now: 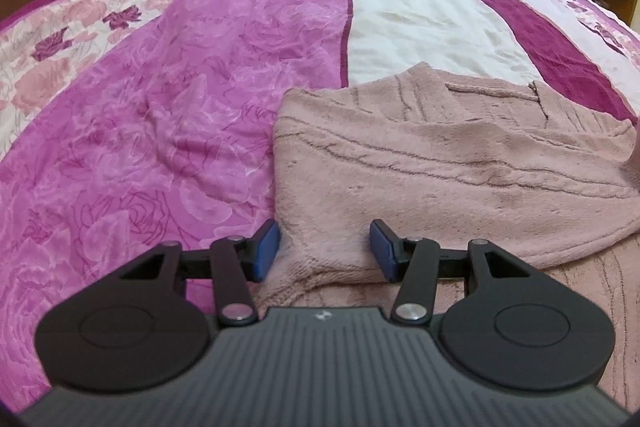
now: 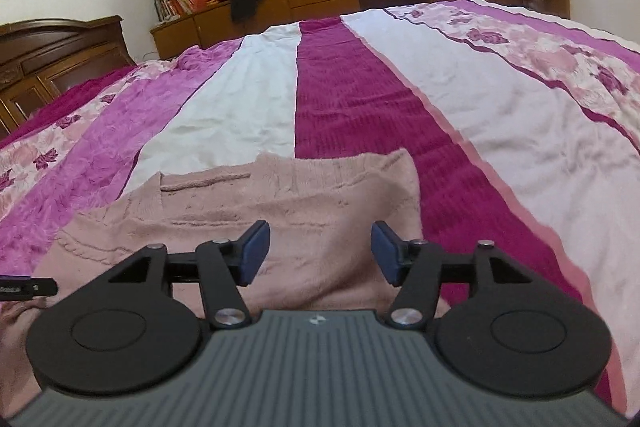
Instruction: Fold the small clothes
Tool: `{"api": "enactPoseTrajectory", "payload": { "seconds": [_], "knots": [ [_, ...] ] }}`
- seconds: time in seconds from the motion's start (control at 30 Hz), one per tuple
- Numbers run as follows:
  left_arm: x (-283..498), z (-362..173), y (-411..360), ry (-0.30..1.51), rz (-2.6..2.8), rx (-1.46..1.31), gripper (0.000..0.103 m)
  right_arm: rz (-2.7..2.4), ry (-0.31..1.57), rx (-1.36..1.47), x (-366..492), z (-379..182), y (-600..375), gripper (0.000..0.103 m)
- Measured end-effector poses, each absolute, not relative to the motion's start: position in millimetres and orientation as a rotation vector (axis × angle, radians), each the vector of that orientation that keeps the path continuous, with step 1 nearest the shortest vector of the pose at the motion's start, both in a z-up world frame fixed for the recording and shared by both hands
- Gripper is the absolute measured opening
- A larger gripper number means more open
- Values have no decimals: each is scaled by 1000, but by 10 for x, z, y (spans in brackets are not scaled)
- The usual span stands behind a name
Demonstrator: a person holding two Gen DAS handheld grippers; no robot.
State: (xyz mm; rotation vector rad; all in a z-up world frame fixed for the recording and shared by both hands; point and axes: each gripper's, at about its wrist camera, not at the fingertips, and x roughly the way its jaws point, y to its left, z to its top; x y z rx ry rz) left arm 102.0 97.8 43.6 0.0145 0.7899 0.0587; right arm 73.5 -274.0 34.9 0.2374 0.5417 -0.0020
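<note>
Nearest you, the left gripper (image 1: pixel 325 251) hovers with jaws parted, empty, astride a lower corner of the pink sweater (image 1: pixel 440 163). The right gripper (image 2: pixel 320 253) hangs over the sweater's middle, jaws apart, holding nothing. The sweater lies partly folded on the bed (image 2: pixel 360 87). It looks soft, light and floppy; pinch an edge or corner, both layers together.

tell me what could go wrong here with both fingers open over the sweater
1. The left gripper straddles a bunched ridge of the sweater; closing there could pinch several layers and drag the fold out.
2. The right gripper hangs open over flat knit, so it may slip off or catch only fuzz.
3. The bedspread underneath is soft and rumpled and might get pinched too.
</note>
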Motion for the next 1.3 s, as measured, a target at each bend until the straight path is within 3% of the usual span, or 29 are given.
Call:
{"api": "enactPoseTrajectory", "payload": {
  "seconds": [0.4,0.63,1.0,1.13,1.3],
  "knots": [
    [997,563,868,736,38,42,52,-29,594,239,993,150,-2854,65],
    [1123,324,802,761,44,67,54,-48,600,187,1018,-27,-2796,65],
    [989,381,727,739,45,125,53,25,556,245,663,328,-2695,68],
    [851,446,694,728,41,137,62,65,562,254,454,416,-2599,69],
    [689,537,695,744,10,106,62,114,575,264,177,507,-2508,73]
  ]
}}
